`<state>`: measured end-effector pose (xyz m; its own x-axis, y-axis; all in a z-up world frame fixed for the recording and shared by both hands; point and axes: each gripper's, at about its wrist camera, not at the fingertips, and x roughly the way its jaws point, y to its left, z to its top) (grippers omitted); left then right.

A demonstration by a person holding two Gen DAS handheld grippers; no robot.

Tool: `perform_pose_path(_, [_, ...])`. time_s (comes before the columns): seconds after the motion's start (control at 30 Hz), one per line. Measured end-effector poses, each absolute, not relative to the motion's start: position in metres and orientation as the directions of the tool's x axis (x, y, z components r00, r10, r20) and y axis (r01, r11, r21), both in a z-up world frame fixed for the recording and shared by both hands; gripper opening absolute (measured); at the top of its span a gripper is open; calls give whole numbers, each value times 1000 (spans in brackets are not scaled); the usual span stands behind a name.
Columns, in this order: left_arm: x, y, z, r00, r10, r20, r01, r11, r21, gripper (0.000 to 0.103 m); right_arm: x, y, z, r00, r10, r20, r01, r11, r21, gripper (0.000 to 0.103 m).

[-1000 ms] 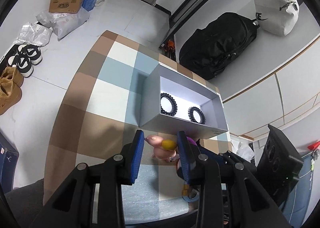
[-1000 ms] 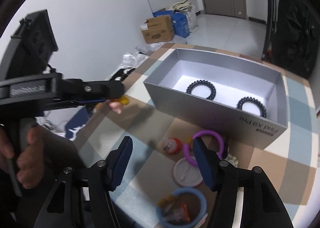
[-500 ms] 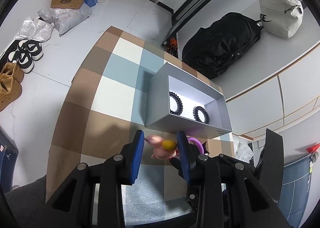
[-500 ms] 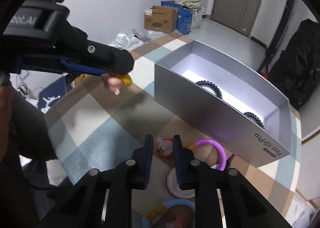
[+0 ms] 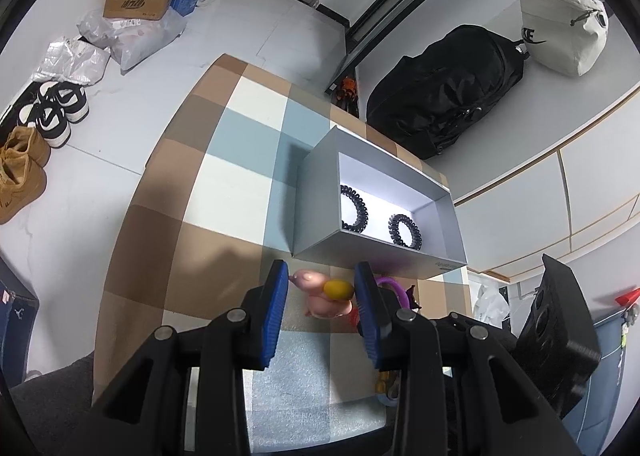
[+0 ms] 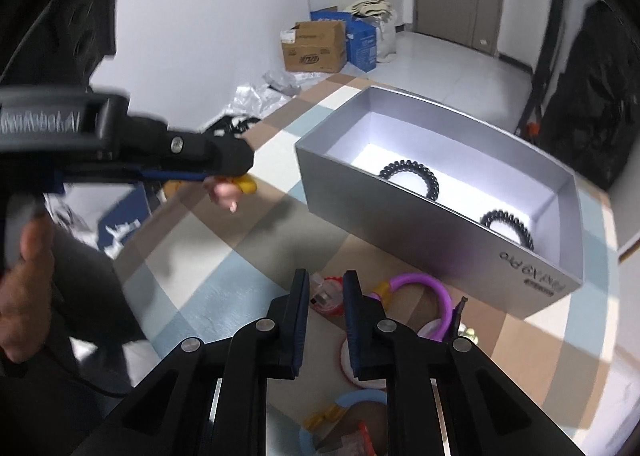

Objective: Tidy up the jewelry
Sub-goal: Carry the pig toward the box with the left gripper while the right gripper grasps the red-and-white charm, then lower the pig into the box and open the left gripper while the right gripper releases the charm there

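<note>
Left tool (image 5: 321,286) grips a pink-and-yellow trinket (image 5: 328,293) above the desk (image 5: 224,191). Right tool (image 6: 326,288) is closed with nothing held, near the grey box (image 6: 408,223) holding two black coil bands (image 6: 412,177).

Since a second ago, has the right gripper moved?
Yes. The right gripper has swung left, from over the purple ring to the small red piece, with its jaws closing around it.

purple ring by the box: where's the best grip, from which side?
Judging by its pose, pinch the purple ring across the bare top of its arch, coming from above. It lies flat on the table, and the silver box crowds its far side.
</note>
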<state>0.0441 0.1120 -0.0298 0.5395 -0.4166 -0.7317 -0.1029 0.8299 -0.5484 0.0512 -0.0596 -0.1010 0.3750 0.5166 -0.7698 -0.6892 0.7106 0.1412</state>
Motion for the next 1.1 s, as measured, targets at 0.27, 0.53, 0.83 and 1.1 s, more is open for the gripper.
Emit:
perform_pose_path(0.27, [46,107,-20,566,-406,-717,-94,833,-546,28,61,-82,-85,366,605,-707,-634,718,286,16])
perform_pose_path(0.53, [53,94,-8,591,-416,-691,-79,823,-562,28,66,-101,-66,379,662,-647,-609,705,364,16])
perform_pose_path(0.83, [76,64,7,619,-411,-669,-29,839,-543,28,85,-134,-46,443,679,-585,-539,724,431,16])
perform_pose_path(1.1, [108,45,0,594,-427,-682,-19,840,-542,28,118,-163,-43,485,665,-568,-435,747,503,16])
